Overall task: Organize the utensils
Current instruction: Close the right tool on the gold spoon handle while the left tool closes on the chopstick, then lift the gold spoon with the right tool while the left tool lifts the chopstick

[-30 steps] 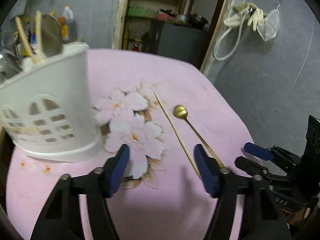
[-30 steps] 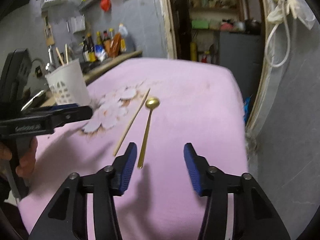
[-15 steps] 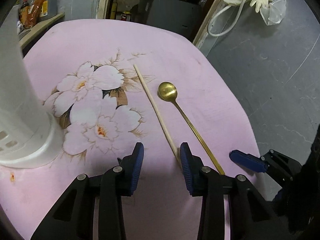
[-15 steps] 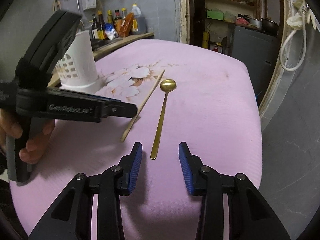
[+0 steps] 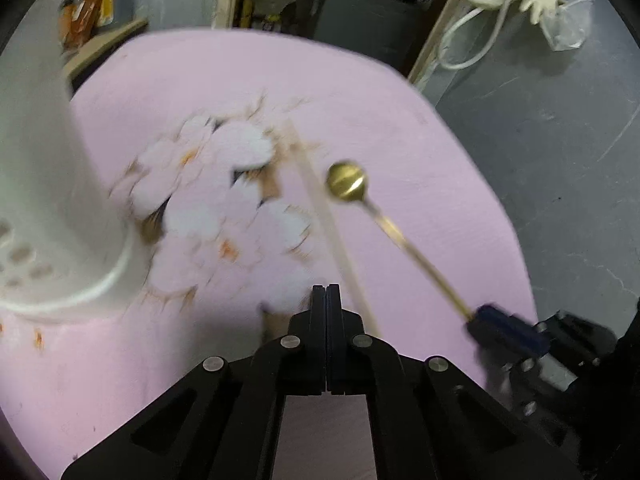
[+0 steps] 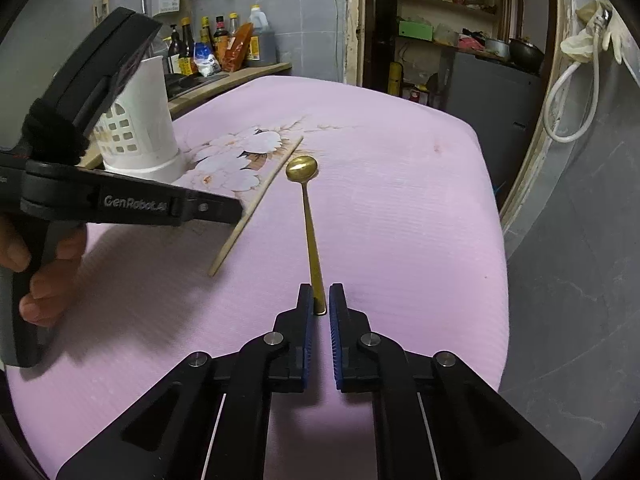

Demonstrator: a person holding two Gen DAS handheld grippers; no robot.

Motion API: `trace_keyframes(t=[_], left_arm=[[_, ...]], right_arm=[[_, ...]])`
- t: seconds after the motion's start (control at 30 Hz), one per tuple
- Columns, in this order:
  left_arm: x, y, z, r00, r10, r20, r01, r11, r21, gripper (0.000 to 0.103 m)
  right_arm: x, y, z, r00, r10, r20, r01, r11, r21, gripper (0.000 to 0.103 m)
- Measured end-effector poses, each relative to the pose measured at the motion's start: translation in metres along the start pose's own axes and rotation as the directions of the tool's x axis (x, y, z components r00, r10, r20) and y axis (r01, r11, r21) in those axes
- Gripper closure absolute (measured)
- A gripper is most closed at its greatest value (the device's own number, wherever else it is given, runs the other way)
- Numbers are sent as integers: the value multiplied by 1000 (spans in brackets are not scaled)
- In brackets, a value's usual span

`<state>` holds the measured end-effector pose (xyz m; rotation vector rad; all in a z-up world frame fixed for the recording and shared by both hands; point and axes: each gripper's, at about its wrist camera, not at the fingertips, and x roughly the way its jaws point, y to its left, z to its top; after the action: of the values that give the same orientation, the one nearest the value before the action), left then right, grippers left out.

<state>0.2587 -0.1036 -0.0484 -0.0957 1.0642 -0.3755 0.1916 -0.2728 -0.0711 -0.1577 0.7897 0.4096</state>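
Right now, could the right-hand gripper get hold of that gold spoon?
Probably yes. The right gripper already has its pads on either side of the gold spoon handle's end on the pink cloth, and nothing lies between them.

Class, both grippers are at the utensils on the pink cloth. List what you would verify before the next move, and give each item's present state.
1. Right gripper straddles the handle end of the gold spoon: ok.
2. Right pads firmly clamped on that handle: cannot tell.
3. Left gripper holds the chopstick: not ok; its fingers look shut with the chopstick beside them.
4. White holder stands upright: ok.
5. Spoon and chopstick lie apart: ok.
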Motion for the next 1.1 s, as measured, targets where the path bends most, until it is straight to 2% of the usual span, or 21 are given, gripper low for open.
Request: trace_keyframes(t=[0.17, 0.4, 0.47, 0.53, 0.6, 0.8, 0.87, 0.9, 0.97, 1.03, 1.1], left_arm=[[-18, 17, -15, 999, -42, -1, 42, 998, -56, 103], [-29, 12, -14, 986, -157, 60, 160, 986, -48, 103], [-27, 6, -7, 984, -162, 71, 164, 986, -25, 99], [-24, 3, -4, 986, -149, 69, 150, 989, -13, 82], [-16, -1, 2, 987, -144, 65, 145, 989, -14, 73], [4, -11, 16, 995, -94, 25, 94, 995, 16, 73], [5, -14, 17, 999, -48, 18, 47, 998, 40, 79], [7, -16, 19, 1000, -14, 14, 13, 999, 48, 88], [9, -16, 20, 1000, -7, 8, 6, 999, 51, 96], [10, -13, 20, 1000, -15, 1, 15, 999, 33, 98], [6, -9, 17, 1000, 10, 10, -10, 1000, 17, 99]], right_arm=[[-5, 0, -4, 1000, -7, -2, 7, 1000, 18, 97], [-11, -3, -11, 1000, -22, 0, 22, 999, 50, 97], [-11, -3, -11, 1000, -16, 1, 16, 998, 53, 97], [-9, -4, -10, 1000, -1, -1, 1, 998, 58, 96], [-7, -7, -7, 1000, 28, -3, -28, 998, 61, 96], [-4, -13, -4, 998, 58, 1, -58, 997, 60, 96], [-3, -11, -2, 998, 60, 2, -60, 997, 47, 96], [-2, -11, -2, 998, 60, 1, -60, 997, 40, 96], [-1, -10, -2, 998, 62, 0, -62, 998, 28, 95], [-1, -9, -1, 997, 72, -1, -72, 997, 25, 94], [-1, -12, -2, 997, 82, 0, -82, 996, 28, 94]])
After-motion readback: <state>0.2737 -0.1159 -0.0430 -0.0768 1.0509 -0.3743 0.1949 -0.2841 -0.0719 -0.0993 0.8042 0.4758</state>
